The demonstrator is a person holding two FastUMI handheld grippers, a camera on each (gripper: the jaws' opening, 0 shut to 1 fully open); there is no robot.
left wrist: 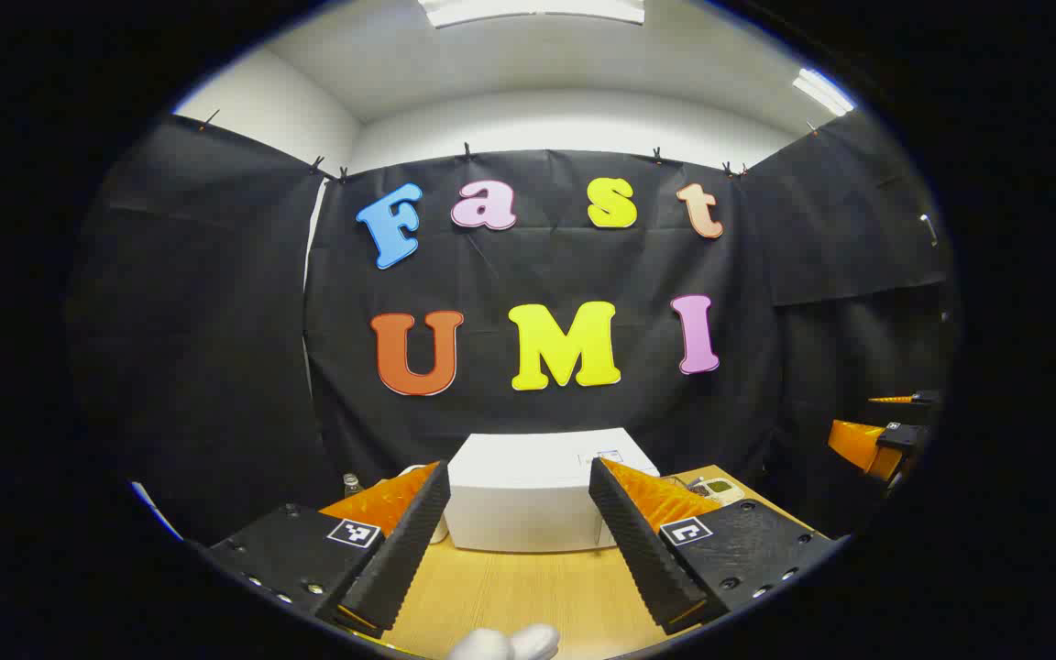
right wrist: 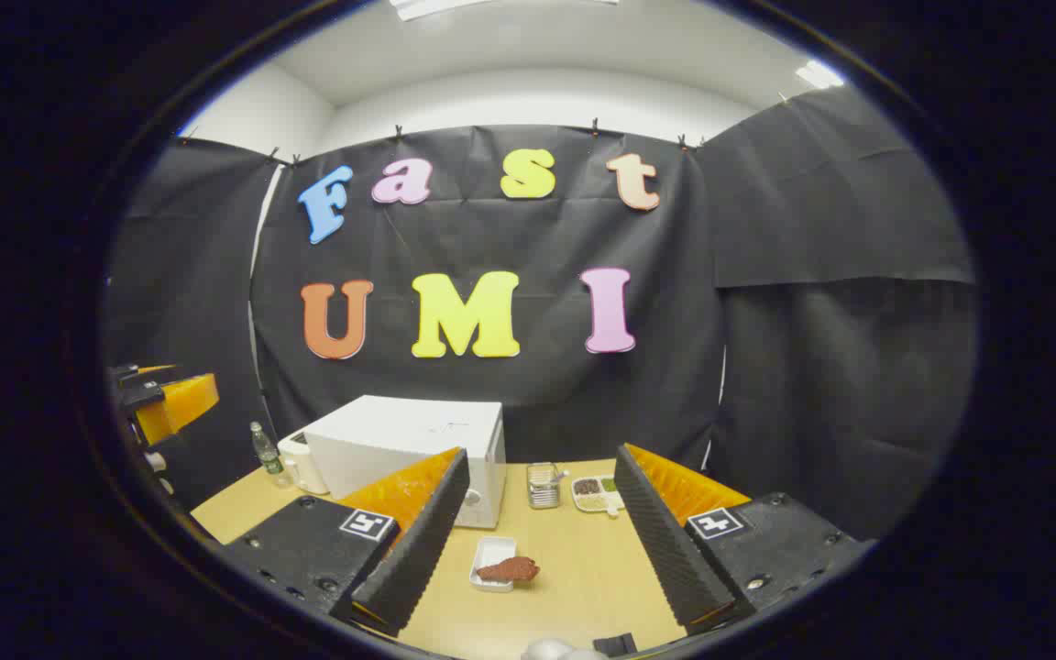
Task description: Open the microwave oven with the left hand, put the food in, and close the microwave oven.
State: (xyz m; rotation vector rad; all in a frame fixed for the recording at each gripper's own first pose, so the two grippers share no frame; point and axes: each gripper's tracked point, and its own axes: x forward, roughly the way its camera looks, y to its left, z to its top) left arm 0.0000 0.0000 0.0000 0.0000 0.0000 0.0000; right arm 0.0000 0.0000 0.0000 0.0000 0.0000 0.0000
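The microwave (right wrist: pixel 409 454) sits shut at the back of the table (right wrist: pixel 574 559); the food (right wrist: pixel 510 568) lies on a small tray (right wrist: pixel 487 555) in front — light, probably soft (lift by the stiff tray). Left gripper (left wrist: pixel 519 541) and right gripper (right wrist: pixel 533 541) both hang spread, empty.

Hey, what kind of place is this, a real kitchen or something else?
Probably a staged recording booth, not a real kitchen. Black cloth hangs clipped around a wooden table, which holds a white microwave oven and a small tray of food laid out for the task.
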